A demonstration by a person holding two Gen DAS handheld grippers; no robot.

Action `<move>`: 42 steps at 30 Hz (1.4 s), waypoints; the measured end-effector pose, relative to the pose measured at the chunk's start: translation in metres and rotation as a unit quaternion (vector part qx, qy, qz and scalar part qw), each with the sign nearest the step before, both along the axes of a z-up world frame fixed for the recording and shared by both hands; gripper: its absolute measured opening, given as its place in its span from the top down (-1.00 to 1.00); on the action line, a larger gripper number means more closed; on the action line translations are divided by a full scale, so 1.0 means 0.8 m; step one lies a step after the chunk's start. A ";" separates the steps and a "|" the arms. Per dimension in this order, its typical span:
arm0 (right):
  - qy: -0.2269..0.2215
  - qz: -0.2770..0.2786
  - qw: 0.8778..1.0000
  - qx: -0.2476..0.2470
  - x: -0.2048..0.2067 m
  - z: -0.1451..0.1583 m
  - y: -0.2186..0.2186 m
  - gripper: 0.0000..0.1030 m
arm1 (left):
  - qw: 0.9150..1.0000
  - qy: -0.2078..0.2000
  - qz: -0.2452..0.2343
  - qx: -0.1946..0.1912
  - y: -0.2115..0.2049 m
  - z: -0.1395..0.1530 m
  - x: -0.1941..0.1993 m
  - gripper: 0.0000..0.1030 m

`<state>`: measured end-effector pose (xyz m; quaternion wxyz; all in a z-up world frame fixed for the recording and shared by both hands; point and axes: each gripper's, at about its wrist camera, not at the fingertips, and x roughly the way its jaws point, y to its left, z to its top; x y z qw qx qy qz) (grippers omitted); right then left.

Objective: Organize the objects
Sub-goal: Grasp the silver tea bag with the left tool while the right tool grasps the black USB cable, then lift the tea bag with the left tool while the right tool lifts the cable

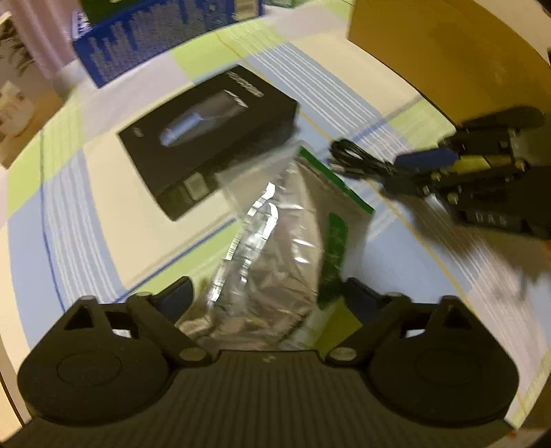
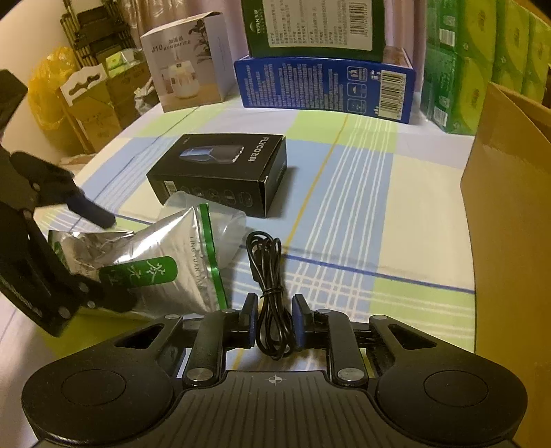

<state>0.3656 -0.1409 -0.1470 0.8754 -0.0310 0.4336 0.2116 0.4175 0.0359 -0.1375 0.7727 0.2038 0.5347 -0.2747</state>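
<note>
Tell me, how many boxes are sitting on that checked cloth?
5 that I can make out: black box in the middle, white box far left, blue box behind, green box atop it, cardboard box right. More may be hidden.

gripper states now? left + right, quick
Left gripper: open, fingers either side of the silver foil bag, not clamped on it.
Right gripper: partly open, fingers either side of the coiled black cable, not yet pinching it.

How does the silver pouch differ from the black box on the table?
The silver pouch is crinkled, shiny foil with a green label; the black box is rigid, matte and rectangular. The pouch lies between the left tool's fingers; the box lies untouched. Both rest on the checked cloth.
</note>
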 end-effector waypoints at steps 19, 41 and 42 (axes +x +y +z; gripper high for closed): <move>0.067 0.016 0.997 0.030 -0.118 0.004 -0.026 0.60 | 0.980 0.026 0.181 -0.075 0.009 0.011 -0.127 -0.39; 0.013 0.060 0.998 -0.027 -0.109 -0.003 0.009 0.78 | 0.972 0.012 0.192 -0.133 0.026 -0.011 -0.118 -0.44; 0.014 0.056 0.998 -0.020 -0.109 0.001 0.008 0.78 | 0.972 0.012 0.192 -0.132 0.025 -0.011 -0.117 -0.44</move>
